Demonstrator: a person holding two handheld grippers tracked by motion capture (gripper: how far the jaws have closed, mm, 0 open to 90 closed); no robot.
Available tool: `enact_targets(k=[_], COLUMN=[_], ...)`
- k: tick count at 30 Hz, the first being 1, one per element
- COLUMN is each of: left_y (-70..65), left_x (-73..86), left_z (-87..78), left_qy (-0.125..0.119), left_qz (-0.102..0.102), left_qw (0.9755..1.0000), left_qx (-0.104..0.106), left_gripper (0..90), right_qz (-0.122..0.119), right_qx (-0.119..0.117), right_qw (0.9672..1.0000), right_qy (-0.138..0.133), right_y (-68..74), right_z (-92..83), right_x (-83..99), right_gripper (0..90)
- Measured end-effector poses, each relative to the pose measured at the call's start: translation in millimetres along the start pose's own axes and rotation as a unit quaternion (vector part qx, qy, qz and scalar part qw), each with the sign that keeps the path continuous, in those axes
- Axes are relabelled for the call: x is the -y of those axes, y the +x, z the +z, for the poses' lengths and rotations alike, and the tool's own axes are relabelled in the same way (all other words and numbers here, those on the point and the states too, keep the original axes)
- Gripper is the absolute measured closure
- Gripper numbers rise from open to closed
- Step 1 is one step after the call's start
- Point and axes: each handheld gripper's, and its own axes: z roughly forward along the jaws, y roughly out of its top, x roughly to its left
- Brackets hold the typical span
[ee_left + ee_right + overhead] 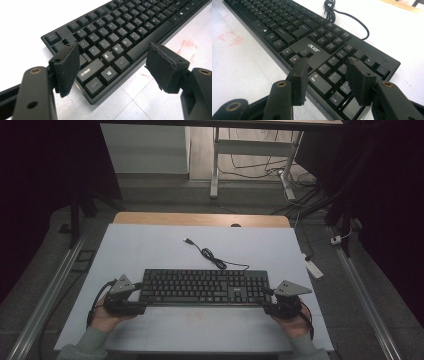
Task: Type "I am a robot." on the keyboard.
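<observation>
A black Acer keyboard (202, 287) lies flat on a white board (150, 250), its cable (212, 256) curling away to a loose USB plug (188, 241). My left gripper (139, 296) is at the keyboard's left end, held in a hand. In the left gripper view the keyboard's Ctrl corner (96, 85) sits between the wide-apart jaws of the left gripper (115, 67), and the pads (66, 65) are not pressing on it. My right gripper (268, 301) is at the keyboard's right end. In the right gripper view the right gripper (328, 80) hovers open above the number pad (332, 75).
Faint red marks (186, 47) are drawn on the board in front of the keyboard. A wooden table edge (200, 219) shows beyond the board. A white power strip (314, 268) lies on the floor to the right, and desk legs (215, 165) stand farther back.
</observation>
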Motion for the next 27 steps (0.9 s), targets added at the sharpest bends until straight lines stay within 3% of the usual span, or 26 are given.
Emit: enact_targets(k=[17,27], left_y=[-1.0,0.5], left_x=[-2.5,-4.0], left_z=[-1.1,0.3], left_qy=[-0.007,-0.010], left_qz=[0.002,-0.015], left_qw=[1.0000,0.9998], left_qx=[-0.004,-0.001], left_gripper=[27.3,27.8], right_qz=[-0.001,0.005], right_qx=[-0.003,-0.008], right_qw=[1.0000,0.9999], right_qy=[-0.003,-0.012], right_y=[3.2,6.8], right_z=[0.2,3.9], right_x=[-2.4,-7.4], right_gripper=[52.3,52.3])
